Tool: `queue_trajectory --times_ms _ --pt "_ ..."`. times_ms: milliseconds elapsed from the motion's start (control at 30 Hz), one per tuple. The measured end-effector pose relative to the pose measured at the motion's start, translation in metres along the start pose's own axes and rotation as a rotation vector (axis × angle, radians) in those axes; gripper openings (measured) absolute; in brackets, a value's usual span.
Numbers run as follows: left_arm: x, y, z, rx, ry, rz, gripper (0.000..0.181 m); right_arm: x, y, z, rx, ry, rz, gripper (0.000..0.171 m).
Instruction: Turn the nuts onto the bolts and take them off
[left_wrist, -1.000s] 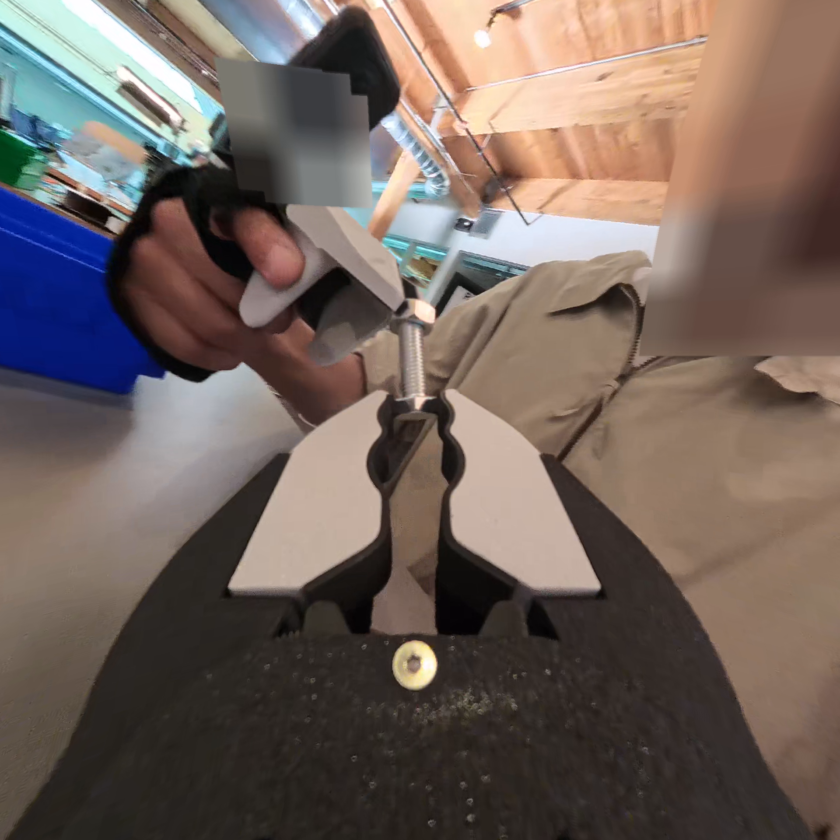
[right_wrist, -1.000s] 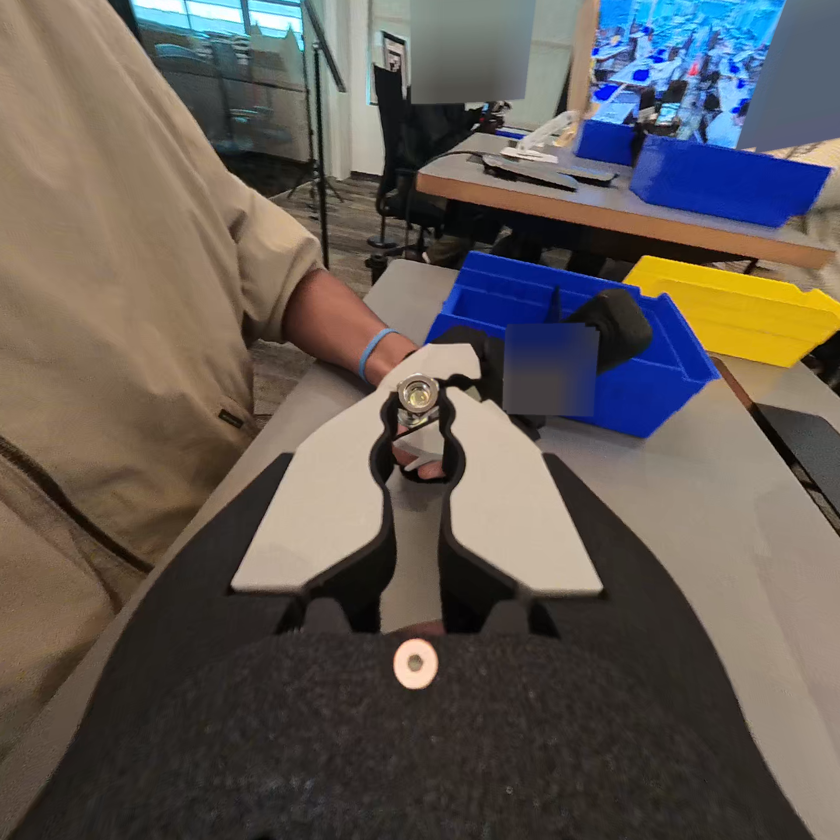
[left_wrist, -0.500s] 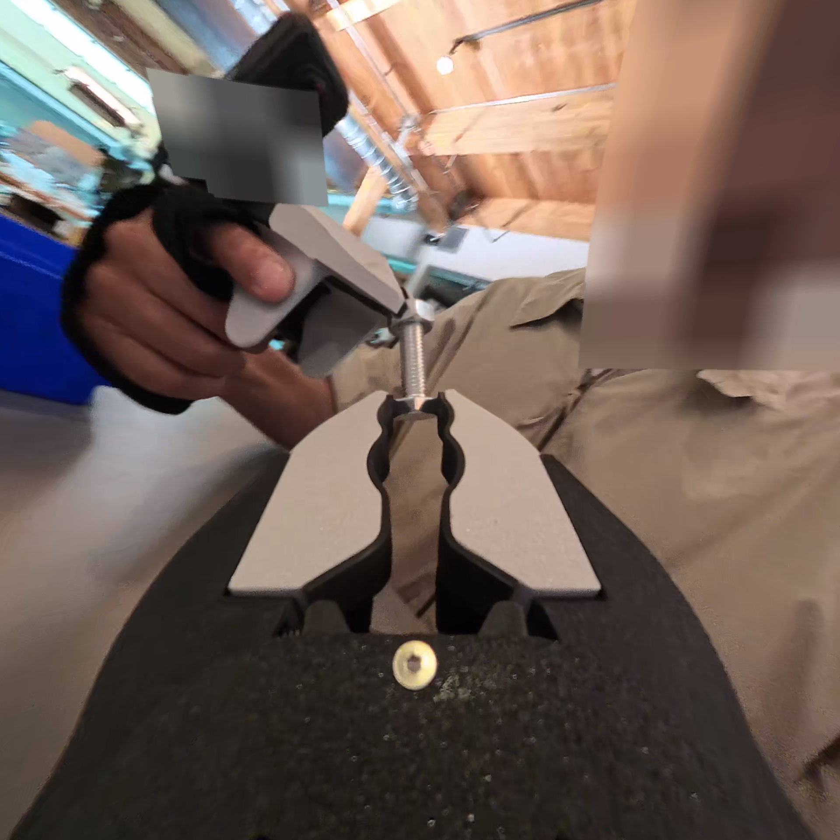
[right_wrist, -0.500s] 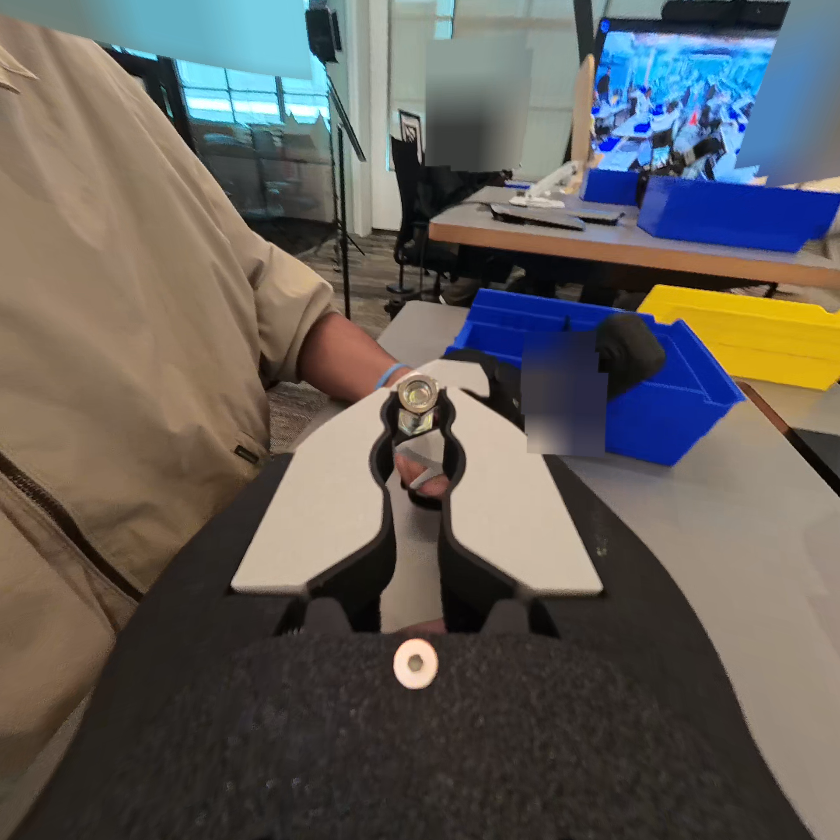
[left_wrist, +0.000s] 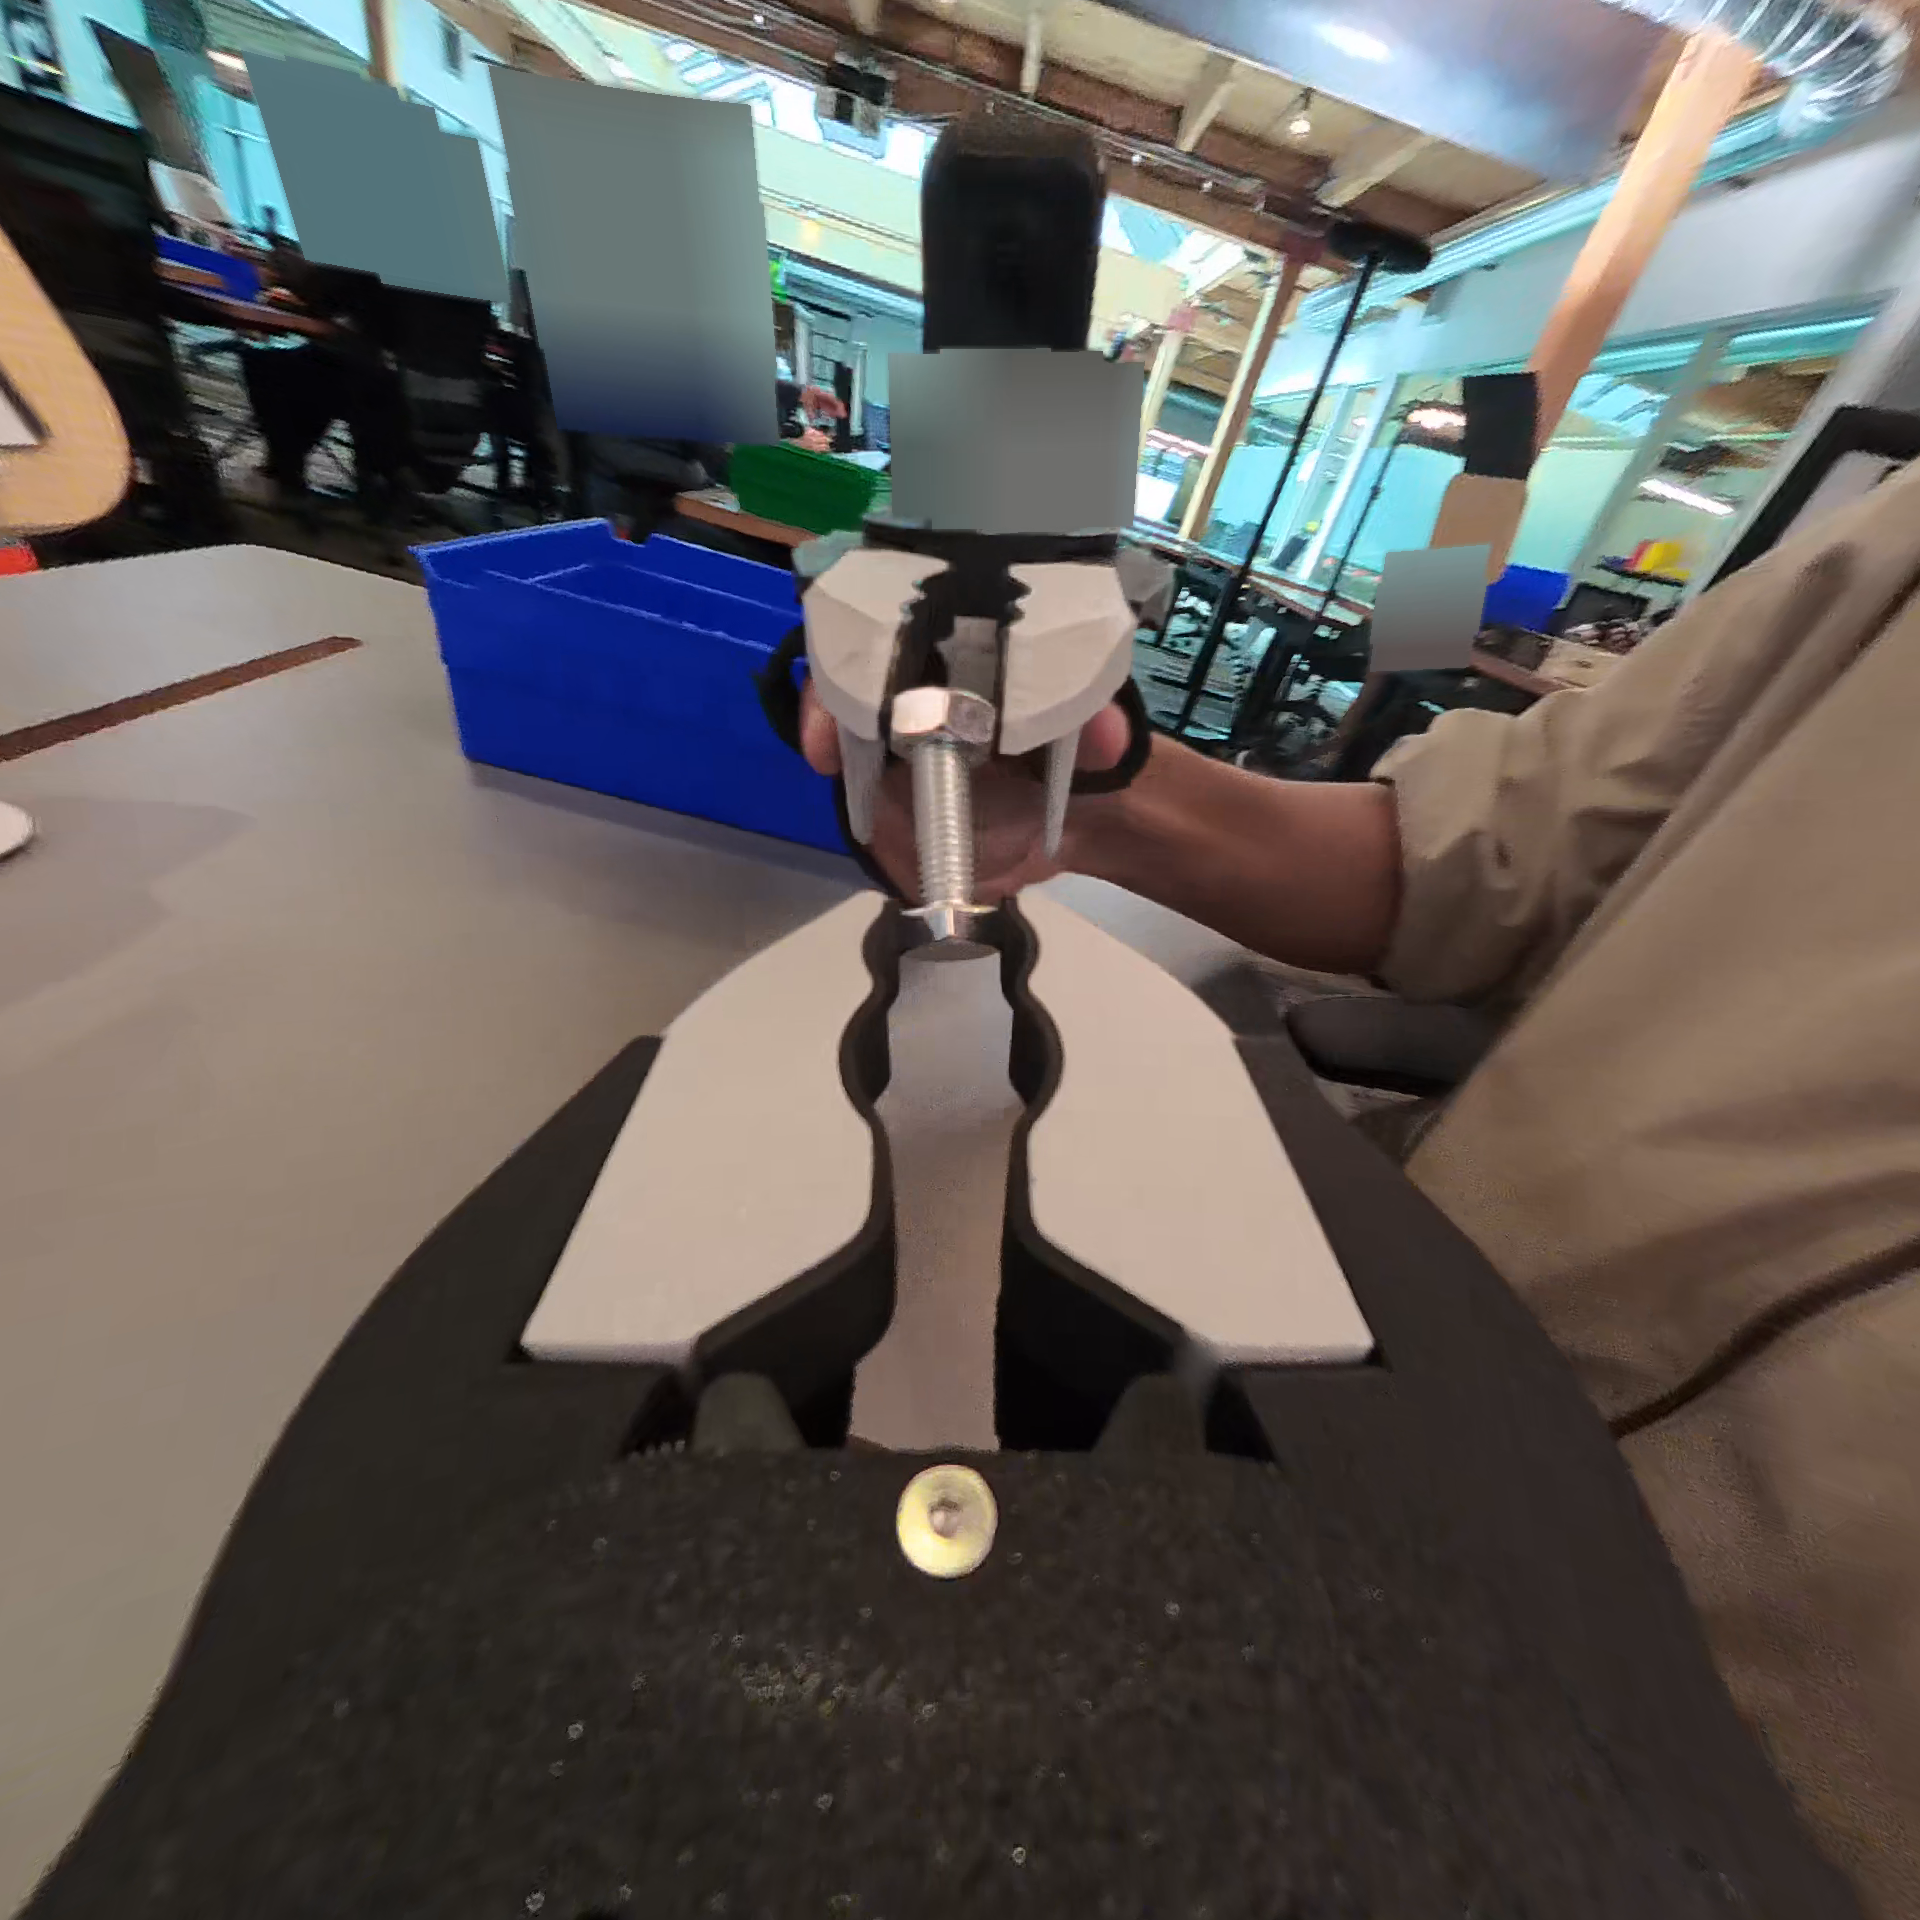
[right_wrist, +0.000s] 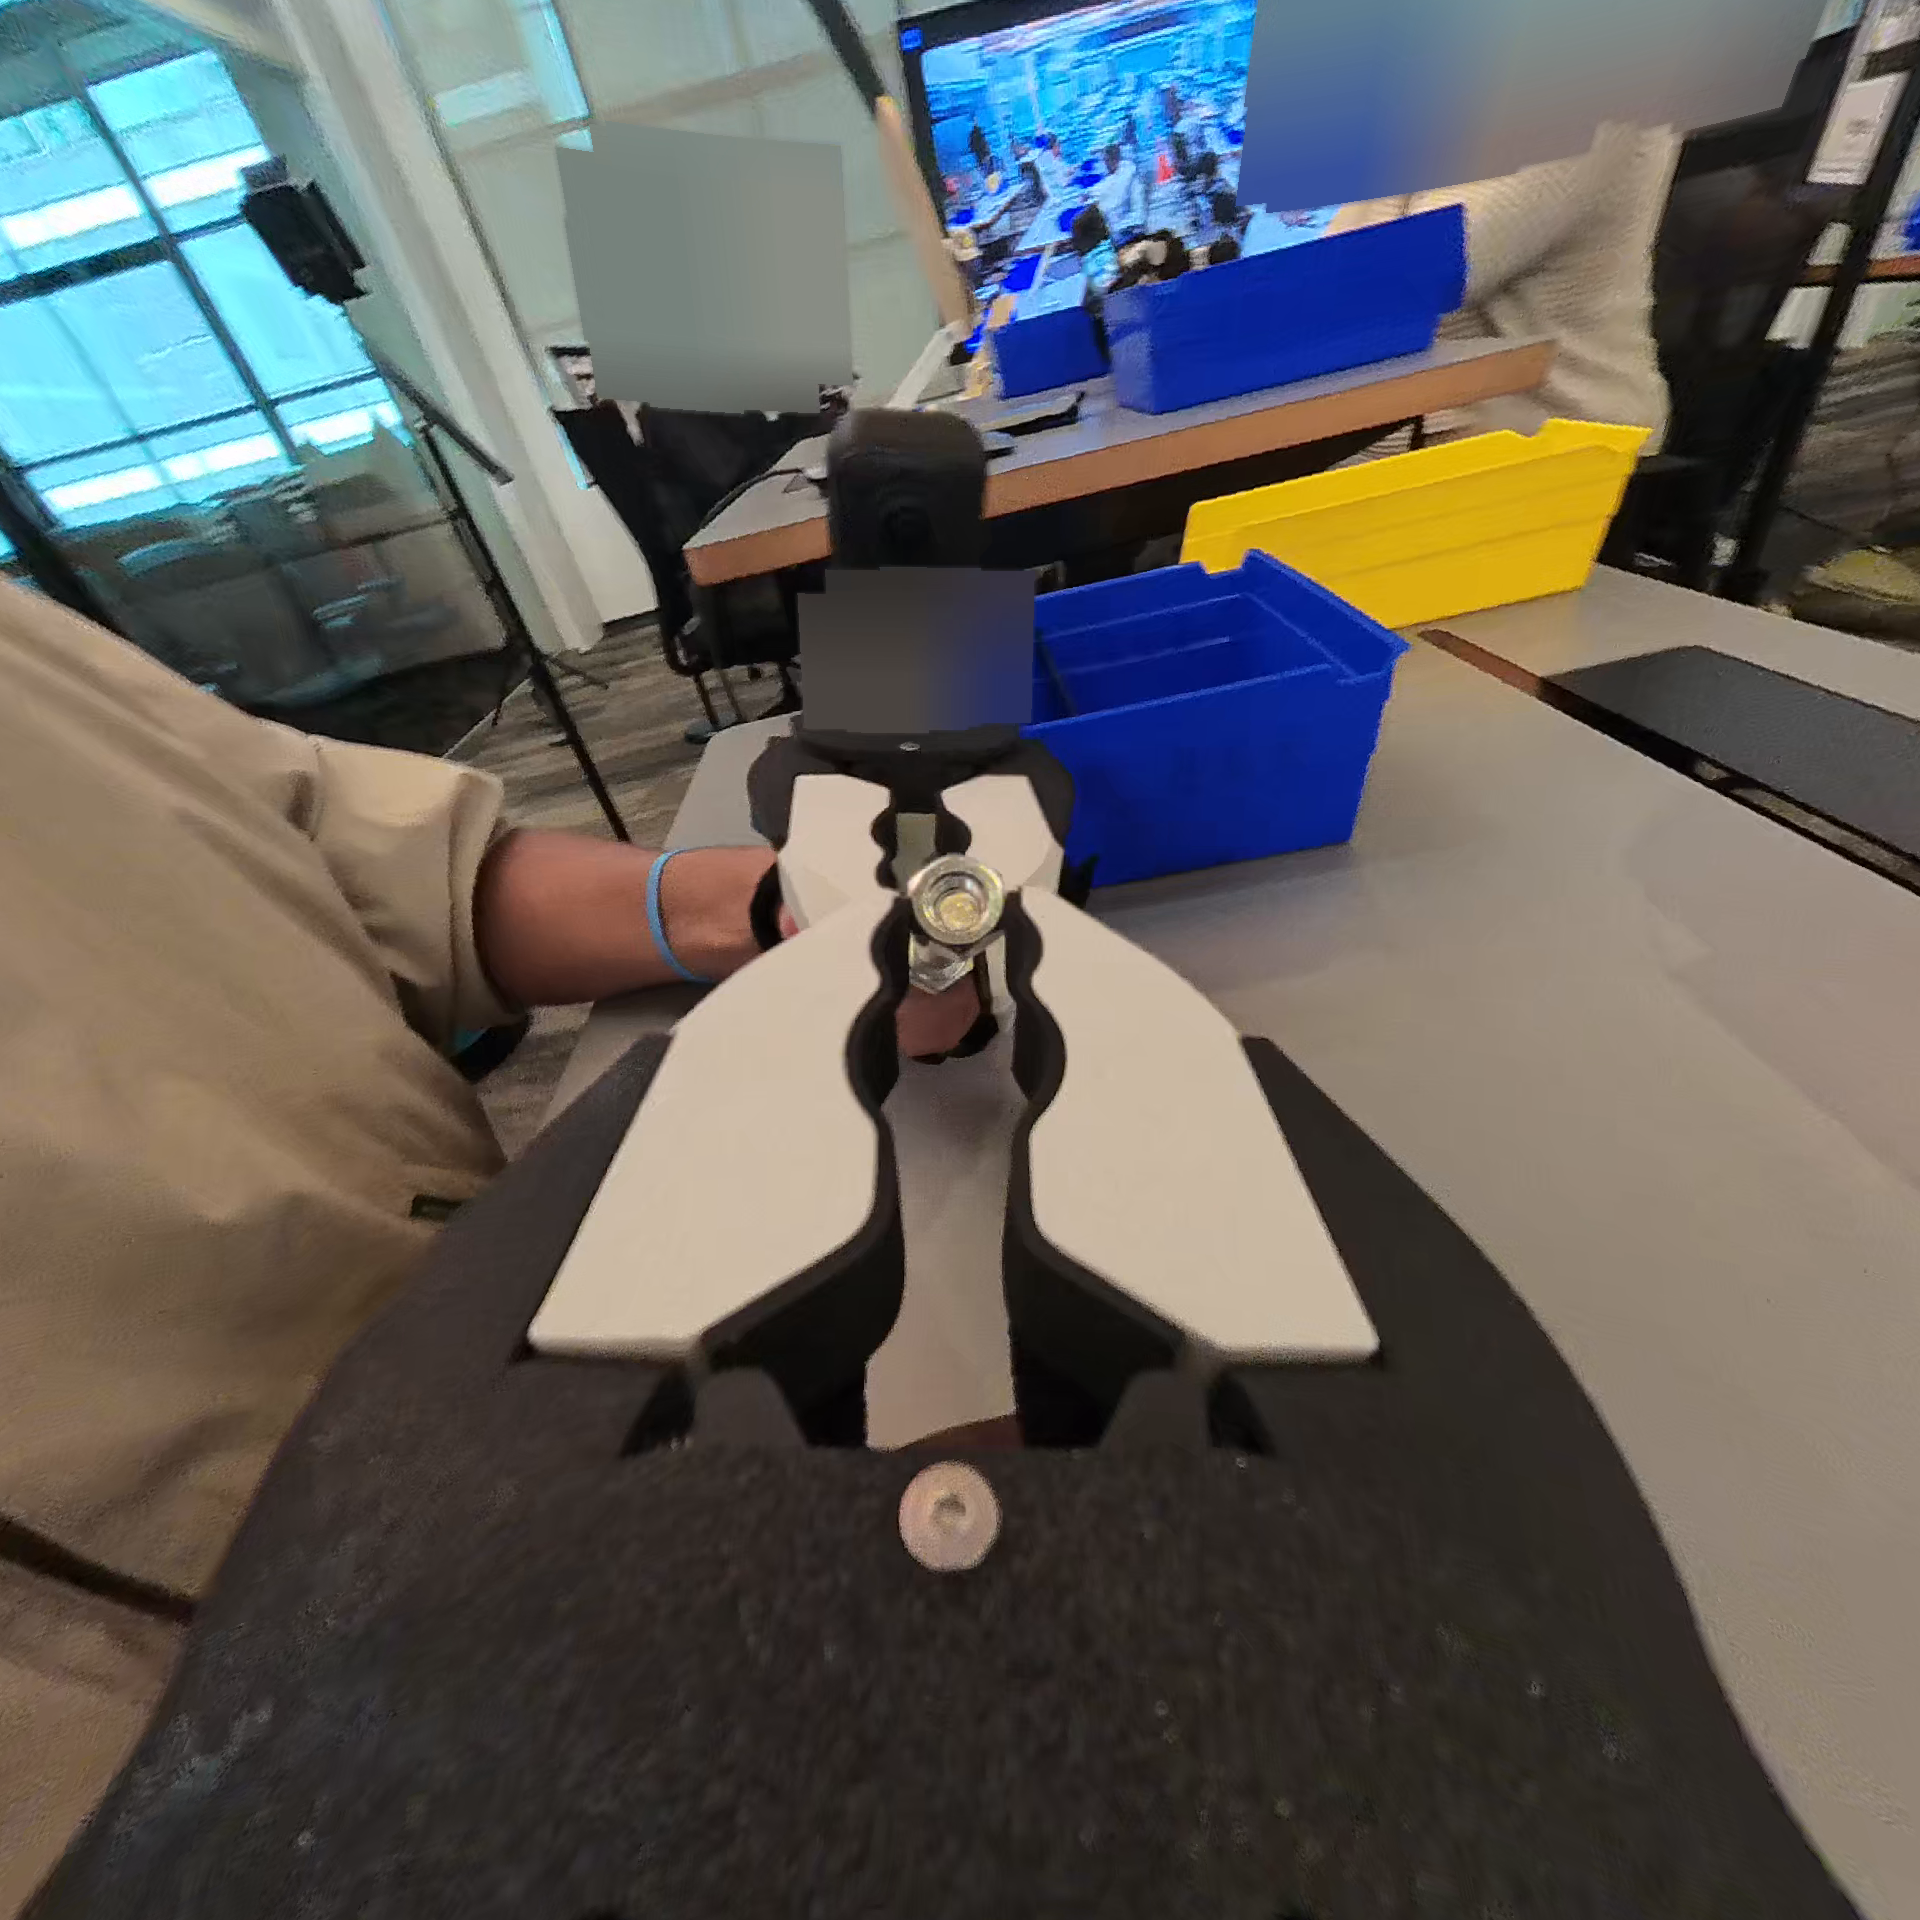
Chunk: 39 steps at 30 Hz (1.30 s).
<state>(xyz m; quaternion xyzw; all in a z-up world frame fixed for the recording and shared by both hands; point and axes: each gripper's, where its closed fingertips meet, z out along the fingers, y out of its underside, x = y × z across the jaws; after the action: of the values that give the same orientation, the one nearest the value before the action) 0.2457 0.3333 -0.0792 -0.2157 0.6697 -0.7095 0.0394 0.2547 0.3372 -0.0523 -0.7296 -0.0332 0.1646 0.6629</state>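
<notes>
Your left gripper (left_wrist: 948, 925) — tips clenched on the hex nut (left_wrist: 948, 928) at the bolt's threaded end. Your right gripper (right_wrist: 951, 914) — tips clamped on the hex bolt (left_wrist: 940, 805) by its head. Both are held above the grey table (left_wrist: 260, 935); blue bin (left_wrist: 613, 665) just beyond, near edge bare

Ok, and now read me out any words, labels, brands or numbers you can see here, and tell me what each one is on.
White sheet on the dark frame, top right of the right wrist view: printed, but too small and blurred to read.
Bolt, nut, blue bin, yellow bin: no writing shows.
Nothing else legible.
</notes>
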Motion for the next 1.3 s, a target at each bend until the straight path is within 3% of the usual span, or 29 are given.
queue_trajectory --times_ms 200,733,933,1300 --pt "-0.006 -0.005 -0.003 0.044 -0.02 -0.016 0.018 0.007 -0.003 0.005 0.004 0.099 0.019 0.018" --pt "-0.012 -0.013 -0.013 0.093 -0.03 -0.036 0.018 0.001 -0.005 0.008 0.009 0.079 0.009 0.02" --pt "-0.009 -0.007 -0.012 0.035 -0.032 0.01 0.018 0.008 -0.01 0.002 0.024 0.123 -0.019 0.031" --pt "-0.008 -0.006 -0.011 0.026 -0.026 0.009 0.018 -0.002 0.008 0.012 -0.07 0.076 -0.065 0.035"
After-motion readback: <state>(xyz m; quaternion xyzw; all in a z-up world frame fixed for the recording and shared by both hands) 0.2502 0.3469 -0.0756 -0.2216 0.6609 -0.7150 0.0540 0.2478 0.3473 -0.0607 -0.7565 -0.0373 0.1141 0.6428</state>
